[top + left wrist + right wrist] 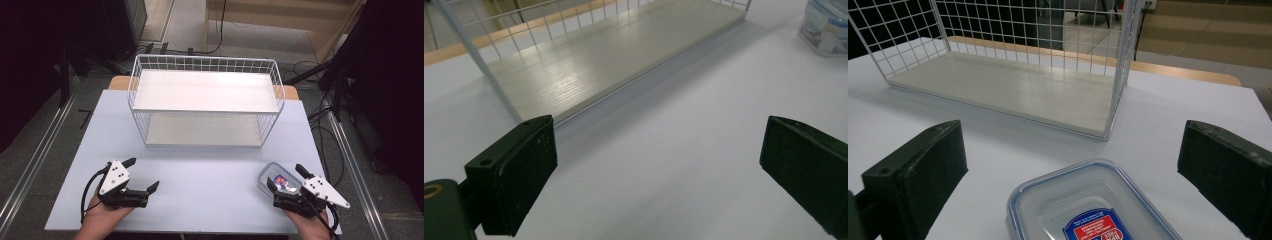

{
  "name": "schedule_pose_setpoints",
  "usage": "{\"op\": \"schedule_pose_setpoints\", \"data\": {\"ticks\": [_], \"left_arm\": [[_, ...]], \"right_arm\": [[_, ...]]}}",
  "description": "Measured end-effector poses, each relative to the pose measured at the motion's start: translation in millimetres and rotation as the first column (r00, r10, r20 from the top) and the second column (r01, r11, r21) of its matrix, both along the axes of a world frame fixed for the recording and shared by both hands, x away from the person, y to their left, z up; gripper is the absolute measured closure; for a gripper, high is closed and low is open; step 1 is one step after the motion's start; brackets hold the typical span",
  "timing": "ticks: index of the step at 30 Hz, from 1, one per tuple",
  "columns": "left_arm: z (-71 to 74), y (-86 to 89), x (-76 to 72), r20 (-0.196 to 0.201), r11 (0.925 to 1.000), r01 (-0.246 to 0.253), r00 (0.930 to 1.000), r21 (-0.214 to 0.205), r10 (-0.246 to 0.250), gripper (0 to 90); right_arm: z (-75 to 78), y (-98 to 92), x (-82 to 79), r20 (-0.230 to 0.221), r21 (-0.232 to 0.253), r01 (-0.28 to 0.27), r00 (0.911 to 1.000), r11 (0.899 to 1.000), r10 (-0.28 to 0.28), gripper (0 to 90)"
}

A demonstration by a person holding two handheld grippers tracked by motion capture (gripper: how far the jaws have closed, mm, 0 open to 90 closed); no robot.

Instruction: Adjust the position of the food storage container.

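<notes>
A clear plastic container [276, 176] with a blue-rimmed lid and a red and blue label lies flat on the pale table [210, 165] at the front right. My right gripper [284, 175] is open, one jaw on each side of the container's near end, not touching it. In the right gripper view the container [1083, 202] lies low between the wide-apart jaws of that gripper [1078, 155]. My left gripper [144, 173] is open at the front left over bare table. In the left gripper view its jaws [659, 175] stand far apart, with the container [826, 27] far off at the upper right.
A white wire rack [205, 102] with an upper and a lower pale wooden shelf stands at the table's back middle, its open side facing me. Its lower shelf [614, 55] [1008, 92] lies ahead of both grippers. Cables and metal rails [35, 155] run along the floor beside the table.
</notes>
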State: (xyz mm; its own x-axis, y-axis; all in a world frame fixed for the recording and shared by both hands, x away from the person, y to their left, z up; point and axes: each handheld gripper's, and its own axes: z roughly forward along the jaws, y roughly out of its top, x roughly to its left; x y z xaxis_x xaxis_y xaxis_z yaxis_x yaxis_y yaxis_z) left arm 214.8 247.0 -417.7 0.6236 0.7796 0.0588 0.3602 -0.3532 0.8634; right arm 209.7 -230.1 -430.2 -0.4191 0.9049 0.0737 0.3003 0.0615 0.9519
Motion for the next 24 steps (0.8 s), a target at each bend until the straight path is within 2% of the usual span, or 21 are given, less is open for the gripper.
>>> {"op": "schedule_pose_setpoints", "data": {"ticks": [2,4,7,13,24], "left_arm": [[-1.4,-1.0,1.4,-0.005,0.9999,0.010,0.9999,0.005,-0.010,1.9],[-1.5,-1.9,3.9,-0.010,0.9998,0.008,0.9999,-0.016,-0.008,1.9],[-2.1,-4.5,4.7,-0.007,0.9998,0.014,0.9999,-0.011,-0.014,2.0],[-1.9,-5.0,4.2,-0.009,0.9996,0.018,0.9998,-0.020,-0.019,2.0],[-2.2,-0.2,5.1,-0.010,0.9995,0.004,0.9999,-0.031,-0.005,2.1]], "right_arm": [[-0.8,-0.7,0.8,-0.001,0.002,0.001,1.0000,1.000,-0.001,0.0],[-4.1,-3.5,1.7,-0.010,-0.001,0.001,0.9999,1.000,-0.001,0.0],[-6.3,-5.7,0.4,-0.015,-0.005,-0.001,0.9999,1.000,0.001,0.0],[-3.6,-7.4,-1.6,-0.004,0.002,0.007,1.0000,1.000,-0.007,0.0],[-3.3,-8.3,-1.8,-0.017,-0.005,0.014,0.9998,1.000,-0.014,0.7]]}}
